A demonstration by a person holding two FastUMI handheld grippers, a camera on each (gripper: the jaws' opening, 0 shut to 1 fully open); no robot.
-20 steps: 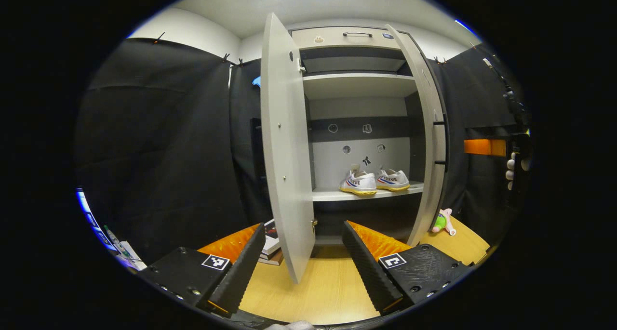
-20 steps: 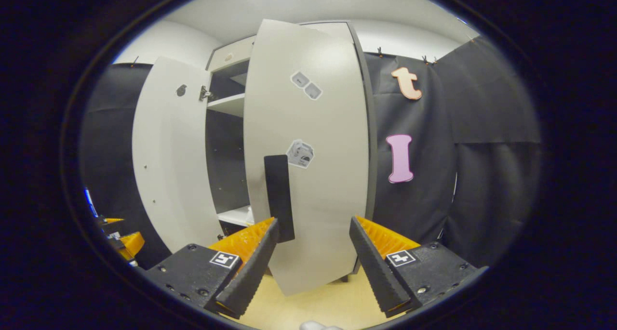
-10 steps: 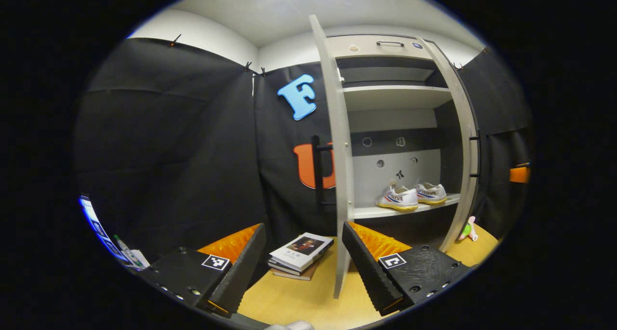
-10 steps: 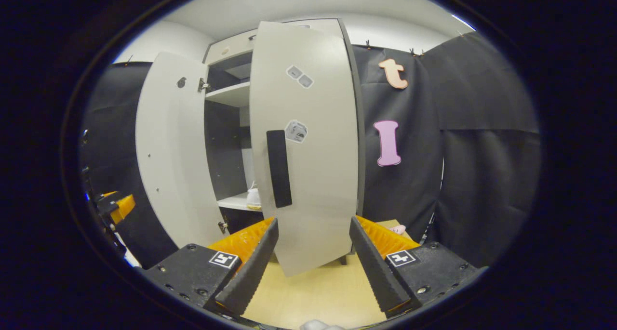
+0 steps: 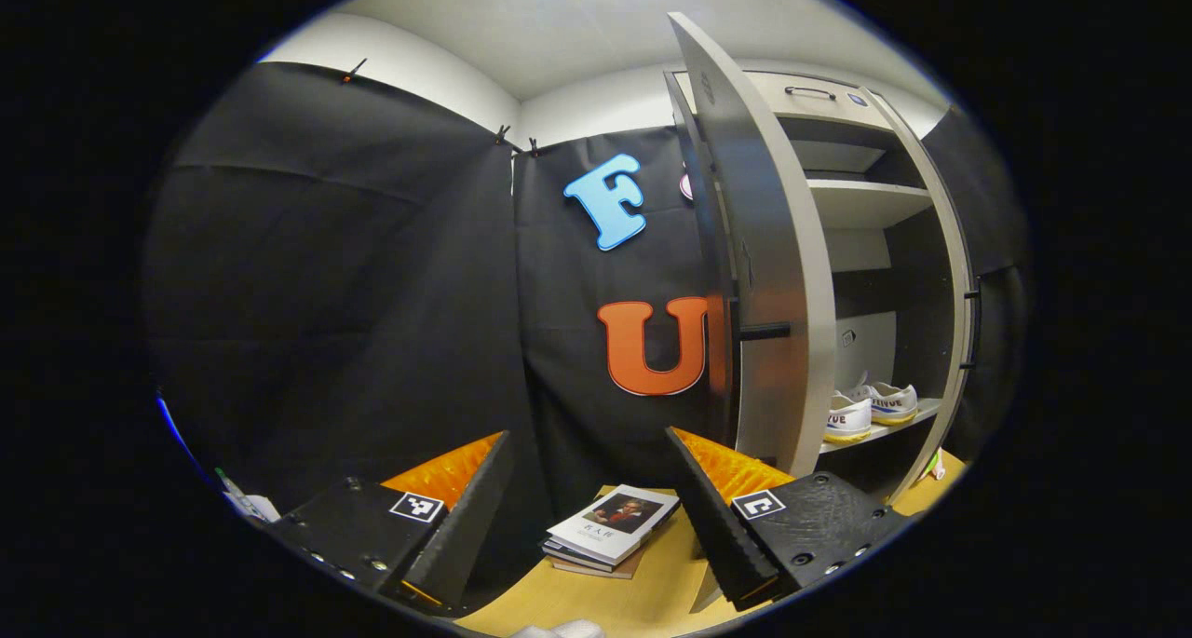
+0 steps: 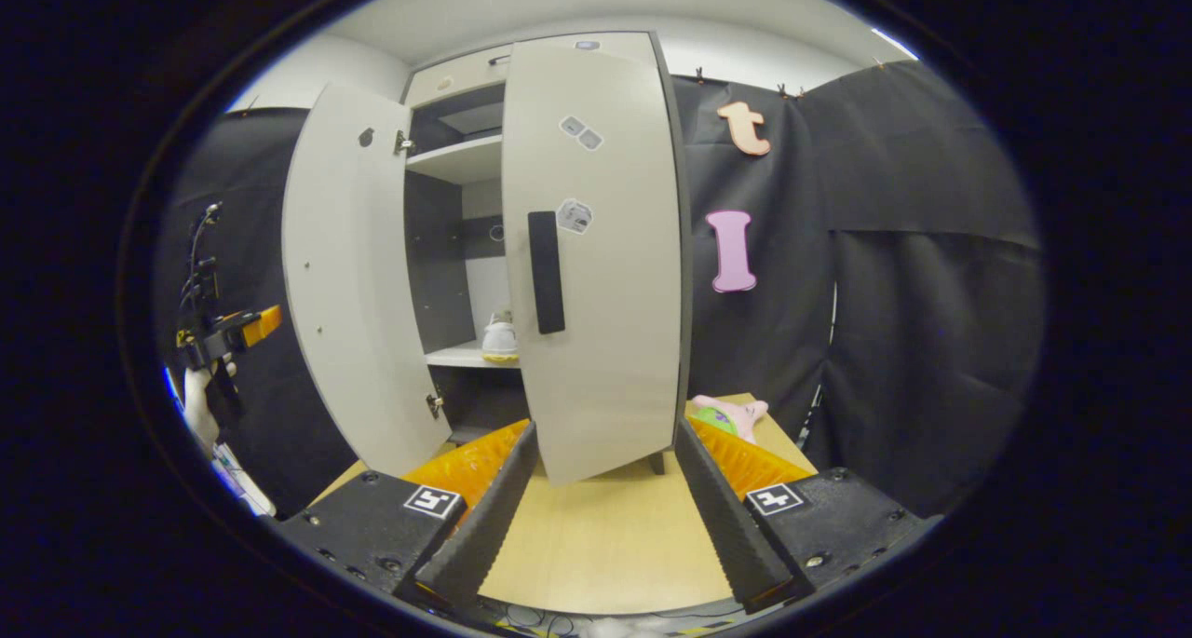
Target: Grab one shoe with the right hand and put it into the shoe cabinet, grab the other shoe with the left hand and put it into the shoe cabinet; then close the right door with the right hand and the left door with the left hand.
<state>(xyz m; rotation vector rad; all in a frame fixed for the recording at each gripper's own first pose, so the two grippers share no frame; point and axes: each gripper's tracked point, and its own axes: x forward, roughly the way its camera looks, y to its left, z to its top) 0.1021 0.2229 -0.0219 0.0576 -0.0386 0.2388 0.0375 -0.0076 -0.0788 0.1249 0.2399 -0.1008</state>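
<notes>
Since a second ago the left gripper view has swung off the shoe cabinet (image 5: 866, 200): its left door (image 5: 759, 275), then seen nearly edge-on at centre, now stands at 2 o'clock with its outer face turned in, and the black cloth wall (image 5: 335, 275) takes up the 9 to 12 o'clock part. The right gripper view has drawn back from the right door (image 6: 596, 247); more of the wooden counter (image 6: 605, 536) shows under it, and the door stands ajar, not shut.

The two shoes (image 5: 871, 410) sit side by side on the cabinet's lower shelf, at 3 o'clock in the left gripper view; one shoe (image 6: 500, 338) shows through the gap between the doors.

The left gripper (image 5: 587, 517) has its jaws apart, holding nothing, above a stack of books (image 5: 610, 531) on the counter. The right gripper (image 6: 601, 517) likewise has its jaws spread and empty, short of the right door. A pink and green plush toy (image 6: 731, 414) lies at the cabinet's right foot.
</notes>
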